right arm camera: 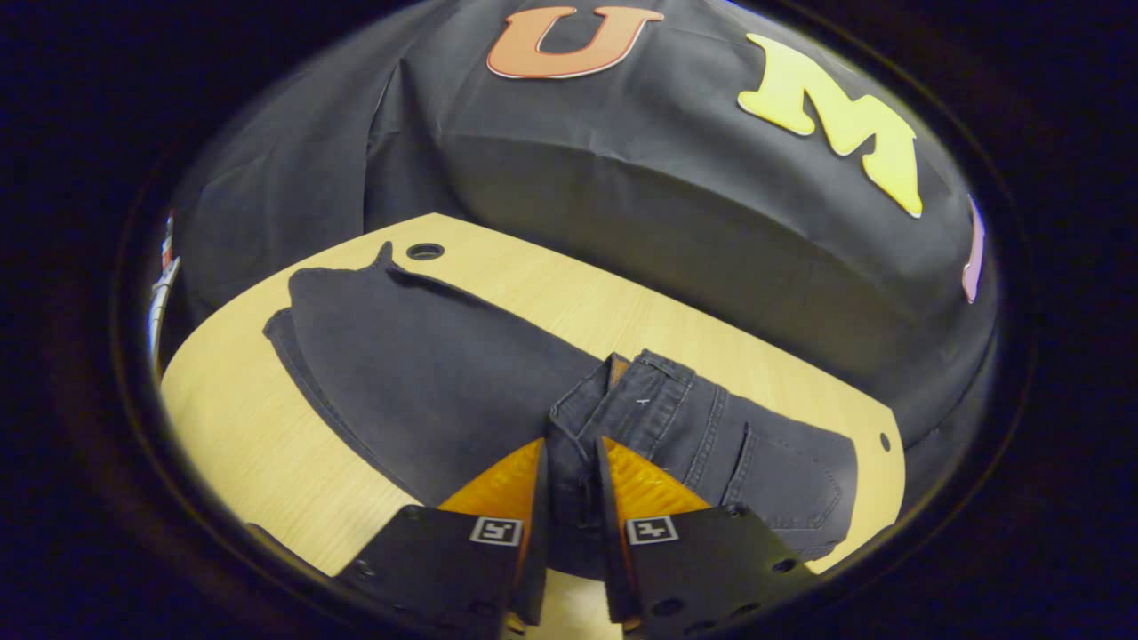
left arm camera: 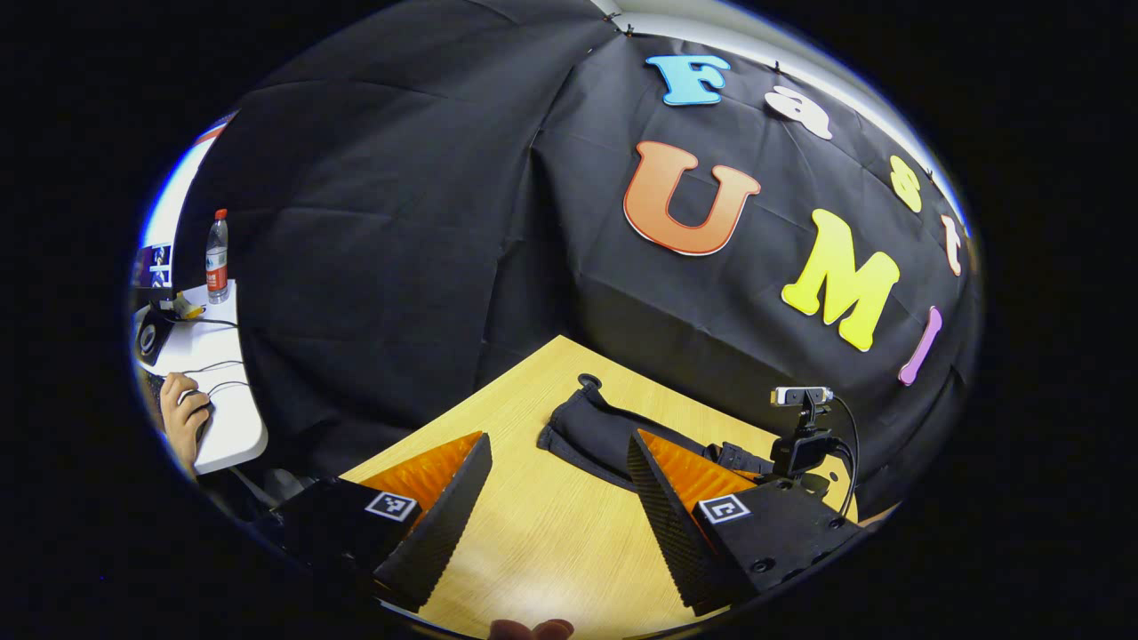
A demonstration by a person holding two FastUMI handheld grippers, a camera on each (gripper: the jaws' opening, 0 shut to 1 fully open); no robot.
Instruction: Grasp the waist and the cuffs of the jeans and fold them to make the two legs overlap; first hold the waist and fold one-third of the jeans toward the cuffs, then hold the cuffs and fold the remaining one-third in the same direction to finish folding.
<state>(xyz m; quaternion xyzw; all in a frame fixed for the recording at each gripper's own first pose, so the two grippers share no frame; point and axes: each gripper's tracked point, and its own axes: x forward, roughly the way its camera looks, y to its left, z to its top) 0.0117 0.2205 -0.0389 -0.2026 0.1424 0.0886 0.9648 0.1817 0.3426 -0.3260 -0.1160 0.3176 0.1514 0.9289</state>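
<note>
Pinching the waist of the jeans [right arm camera: 462,373] between its two fingers, the right gripper [right arm camera: 569,498] sits nearly closed, denim bunched in the narrow gap. The jeans lie flat across the table [right arm camera: 231,418], legs running away toward the far corner, the waist end nearest this gripper. The left gripper [left arm camera: 556,498] is spread wide above bare wood with nothing between its fingers; the jeans' far end lies just beyond them. A small camera [left arm camera: 802,427] stands on the table's right edge.
</note>
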